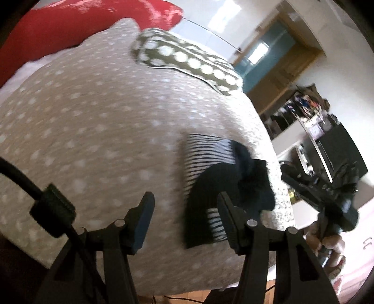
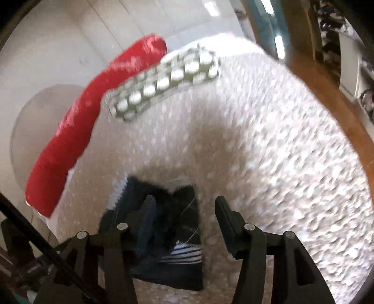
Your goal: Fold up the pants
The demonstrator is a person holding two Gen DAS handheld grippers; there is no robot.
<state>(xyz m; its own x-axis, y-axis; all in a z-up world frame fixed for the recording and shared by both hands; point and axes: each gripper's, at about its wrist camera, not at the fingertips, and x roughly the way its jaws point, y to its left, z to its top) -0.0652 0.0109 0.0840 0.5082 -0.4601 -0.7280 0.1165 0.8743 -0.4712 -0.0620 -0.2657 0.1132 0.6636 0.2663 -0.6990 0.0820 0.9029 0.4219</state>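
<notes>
Left hand-held gripper [image 1: 185, 214]: jaws wide apart, nothing between them, hovering above the bed [image 1: 93, 121]. Right hand-held gripper [image 2: 184, 218]: jaws likewise spread, empty, poised just over the pants [image 2: 177, 259]. Seen also from the left wrist view, off the bed's right edge [image 1: 327, 189], gripped by a hand [image 1: 327, 243] partly cut off by the left gripper's frame.

Pants: a dark and black-and-white striped bundle [image 1: 210, 184], folded into a compact heap near the bed's right edge, lying on the dotted beige bedspread. Far portion bunched and dark, shape hard to read through motion blur; near portion hidden in part behind the gripper fingers in both views.

Farther up the bed, a large-dotted olive pillow [image 1: 187, 60] lying flat, and behind it a red cushion [image 1: 81, 21], clipped by the lens rim. Black cable [image 1: 21, 177] crossing the lower left corner. Beyond the bed, cluttered shelves [image 1: 303, 105], contents too smeared to name.
</notes>
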